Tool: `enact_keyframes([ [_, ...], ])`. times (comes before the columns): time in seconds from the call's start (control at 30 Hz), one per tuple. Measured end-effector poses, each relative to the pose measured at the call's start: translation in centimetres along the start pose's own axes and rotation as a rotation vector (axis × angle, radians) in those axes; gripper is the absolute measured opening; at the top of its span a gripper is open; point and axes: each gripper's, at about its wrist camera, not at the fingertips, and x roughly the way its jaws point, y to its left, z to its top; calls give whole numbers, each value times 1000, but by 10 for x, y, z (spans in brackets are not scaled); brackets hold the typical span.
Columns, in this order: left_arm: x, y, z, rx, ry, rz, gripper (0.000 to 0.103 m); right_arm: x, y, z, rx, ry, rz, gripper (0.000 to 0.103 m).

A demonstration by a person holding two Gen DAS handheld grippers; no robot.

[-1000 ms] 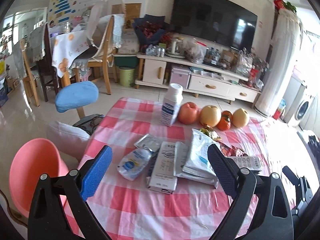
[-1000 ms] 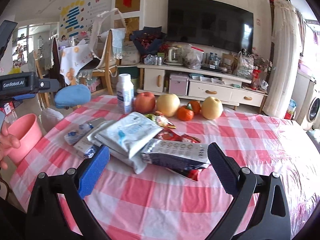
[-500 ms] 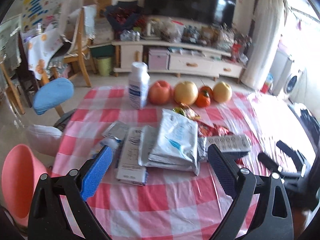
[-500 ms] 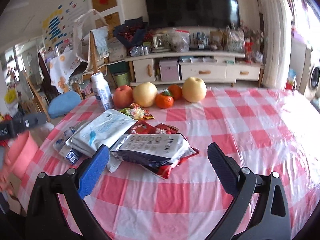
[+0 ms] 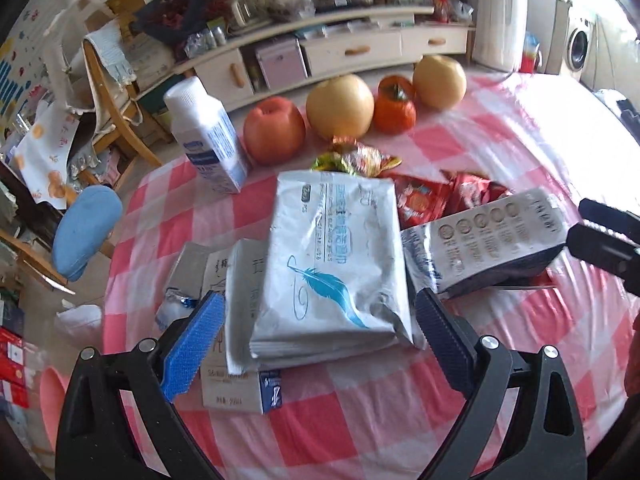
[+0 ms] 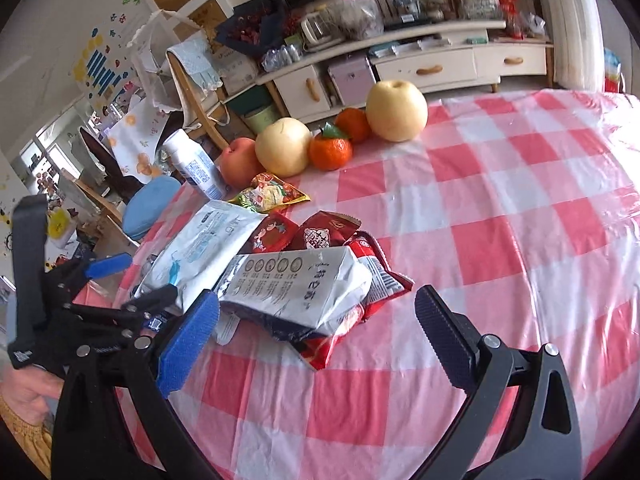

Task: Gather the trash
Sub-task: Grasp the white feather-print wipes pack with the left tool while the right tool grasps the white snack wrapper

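Trash collection looks barely begun, to judge from how everything lies: every wrapper is on the checked surface (image 5: 360, 420) and neither tool holds anything. At the far left edge, off the surface and low down, a pink basin (image 5: 50, 404) shows only as a sliver; it may be the bin, though I cannot tell. On the surface itself, going left to right, a small crumpled white-and-blue wrapper (image 5: 170, 308) lies at the near left, then a flat white carton (image 5: 236, 380), with a white packet (image 5: 240, 300) lying over it. The left tool (image 5: 316, 344) hovers with jaws spread wide on either side of the near edge of the feather-printed white pouch (image 5: 332, 256), which sits on top of that stack; nothing is pinched. Further right lies the silver-grey pouch (image 6: 296, 284), resting on red snack wrappers (image 6: 320, 236), with a crumpled gold-green wrapper (image 6: 272, 194) just beyond. The right tool (image 6: 316, 336) is likewise spread apart and empty, near the silver-grey pouch's near edge. At the far side stand a white bottle (image 5: 206, 136), an apple (image 5: 274, 128), two pears and two orange fruits, which seem things to keep. By this reading every piece remains to be gathered, and the first pickup is only being lined up.
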Motion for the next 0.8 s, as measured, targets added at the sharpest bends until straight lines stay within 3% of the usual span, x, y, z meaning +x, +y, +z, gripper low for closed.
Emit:
enact_keyframes([
  [0.33,37,-6,15,-19,74,-1,95,23,-3,13,13,17,42,99],
  [0.47,45,-6,19,-29,77,23,95,27,6,20,-83,-4,26,99],
  [0.57,46,-7,19,-46,74,-3,90,31,14,23,-172,-14,9,99],
  [0.8,44,-6,20,-60,60,-16,79,49,19,24,-270,36,67,99],
])
